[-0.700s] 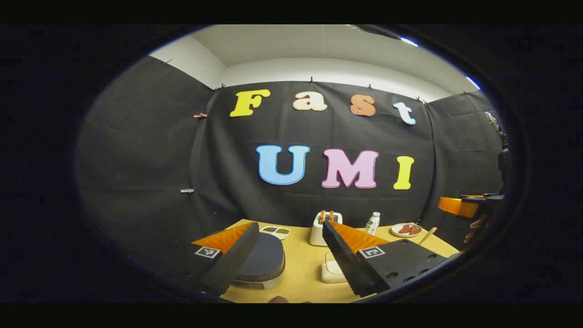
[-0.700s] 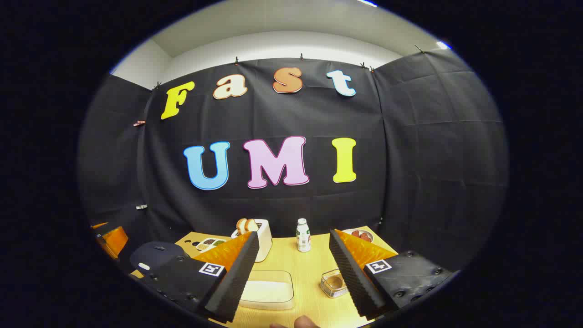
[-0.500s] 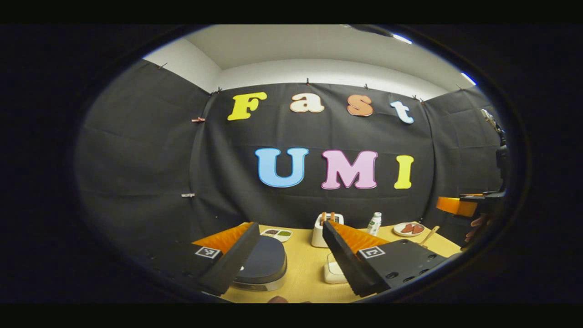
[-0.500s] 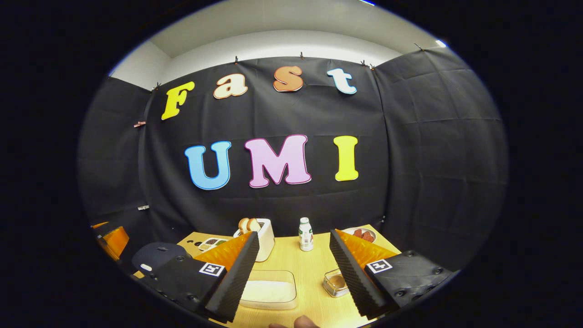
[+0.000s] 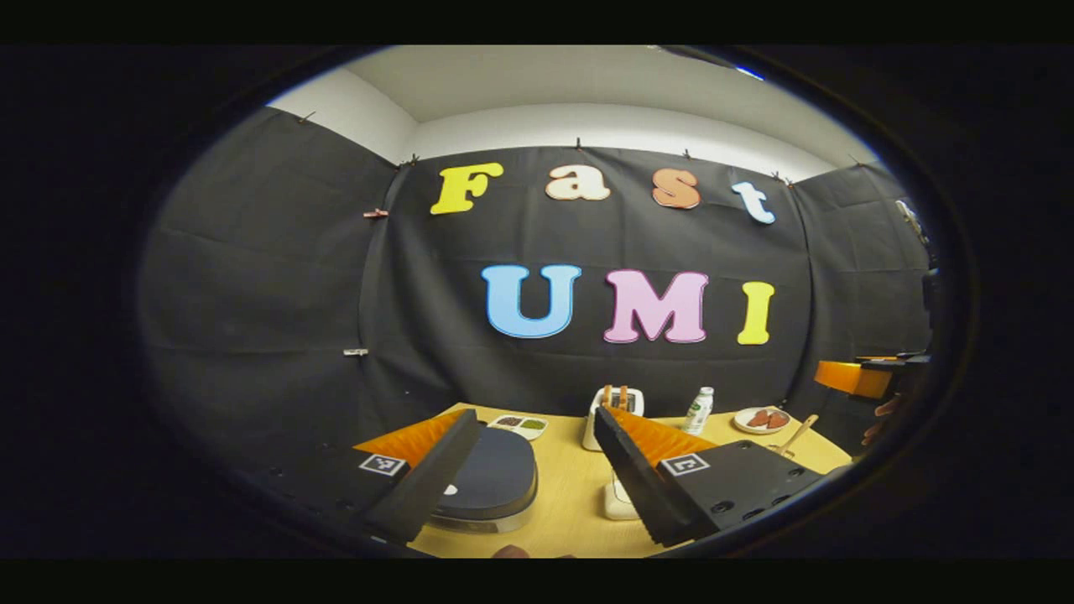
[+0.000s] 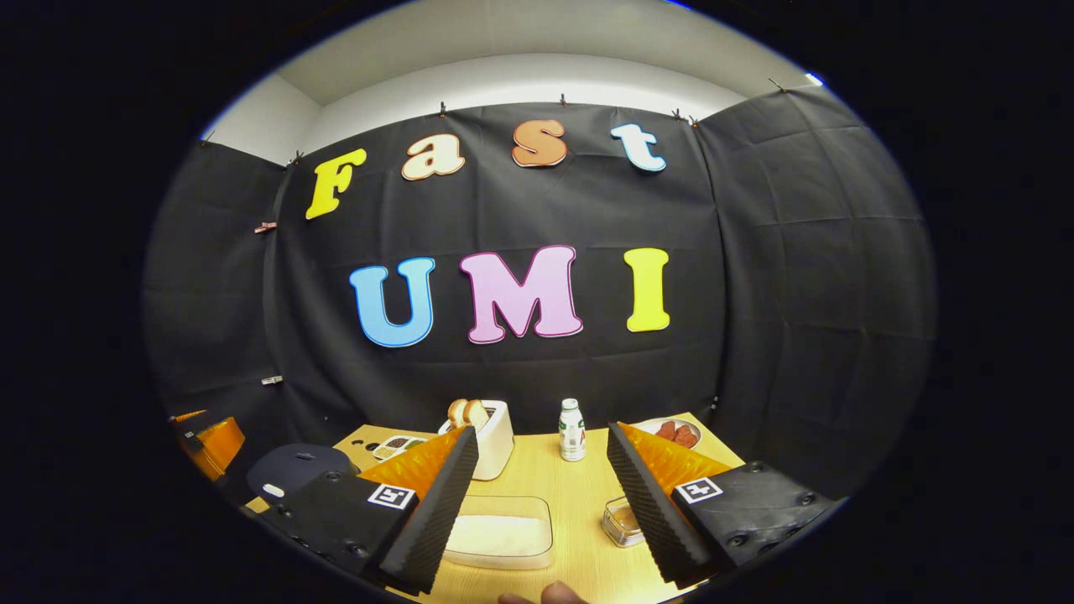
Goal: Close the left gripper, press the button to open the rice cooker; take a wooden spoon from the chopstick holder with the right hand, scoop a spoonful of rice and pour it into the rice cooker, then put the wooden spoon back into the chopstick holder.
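The rice cooker (image 5: 497, 480) has a dark, shut lid with a small white button at its front, and it sits low between my left gripper's fingers. My left gripper (image 5: 535, 415) hovers above it, open and empty. My right gripper (image 6: 541, 430) is open and empty above a clear box of white rice (image 6: 499, 533). The rice cooker (image 6: 294, 468) lies to that gripper's left. A wooden spoon (image 5: 794, 434) leans up at the table's right, its holder hidden behind my finger. A small clear container (image 6: 621, 520) with something brown in it peeks from behind the right finger.
On the wooden table (image 6: 575, 495), a white toaster (image 6: 491, 436) with bread stands at the back. Next to it are a small bottle (image 6: 572, 429), a plate of red pieces (image 6: 675, 433) and a divided dish (image 5: 520, 425). A fingertip (image 6: 554, 594) shows at the bottom edge.
Both views have drifted slightly, so the scene sits a little further right in each. Both grippers stay open and hold nothing.
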Motion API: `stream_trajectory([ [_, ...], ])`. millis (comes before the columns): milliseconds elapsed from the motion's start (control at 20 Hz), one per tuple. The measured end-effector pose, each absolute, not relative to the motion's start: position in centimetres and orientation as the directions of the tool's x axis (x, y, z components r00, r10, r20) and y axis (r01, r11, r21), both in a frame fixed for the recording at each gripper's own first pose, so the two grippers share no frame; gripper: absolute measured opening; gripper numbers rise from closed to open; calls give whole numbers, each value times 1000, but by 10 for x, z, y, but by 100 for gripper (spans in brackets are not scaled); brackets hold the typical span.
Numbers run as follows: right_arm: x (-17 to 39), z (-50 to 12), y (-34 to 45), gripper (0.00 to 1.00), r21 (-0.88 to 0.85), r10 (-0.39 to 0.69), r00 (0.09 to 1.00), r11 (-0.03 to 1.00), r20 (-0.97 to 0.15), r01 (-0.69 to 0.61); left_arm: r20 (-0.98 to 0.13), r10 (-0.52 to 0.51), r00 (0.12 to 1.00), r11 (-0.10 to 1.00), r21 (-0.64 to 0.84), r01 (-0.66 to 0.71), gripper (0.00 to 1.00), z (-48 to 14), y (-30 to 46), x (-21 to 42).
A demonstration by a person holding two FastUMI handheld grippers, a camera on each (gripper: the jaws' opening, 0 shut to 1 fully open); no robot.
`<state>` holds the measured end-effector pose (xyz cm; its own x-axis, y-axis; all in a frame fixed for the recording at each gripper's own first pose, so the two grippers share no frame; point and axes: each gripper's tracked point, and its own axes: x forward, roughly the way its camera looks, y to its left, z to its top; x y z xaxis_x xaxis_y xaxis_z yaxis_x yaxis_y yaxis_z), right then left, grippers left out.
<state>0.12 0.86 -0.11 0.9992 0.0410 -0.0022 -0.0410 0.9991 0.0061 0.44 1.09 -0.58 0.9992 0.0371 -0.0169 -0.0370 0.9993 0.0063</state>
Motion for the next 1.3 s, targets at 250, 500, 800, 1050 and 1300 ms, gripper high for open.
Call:
stream_trajectory([
  [250, 1, -2, 8, 96, -1, 44, 999, 999, -5, -44, 13, 35, 999, 999, 24, -36, 94, 1, 10, 5],
  [500, 1, -2, 8, 96, -2, 52, 999, 999, 0, -52, 4, 45, 999, 999, 27, -45, 94, -3, 13, 7],
  [800, 3, -3, 16, 96, -5, 66, 998, 998, 1, -66, -8, 97, 995, 995, 19, -97, 78, -7, 35, 12],
  [1050, 5, -3, 25, 96, -15, 80, 997, 997, 1, -80, -30, 115, 993, 993, 16, -114, 48, -18, 50, 18],
  [1300, 8, -6, 37, 96, -29, 98, 995, 995, -4, -98, -68, 158, 985, 987, -11, -159, 29, -33, 78, 26],
])
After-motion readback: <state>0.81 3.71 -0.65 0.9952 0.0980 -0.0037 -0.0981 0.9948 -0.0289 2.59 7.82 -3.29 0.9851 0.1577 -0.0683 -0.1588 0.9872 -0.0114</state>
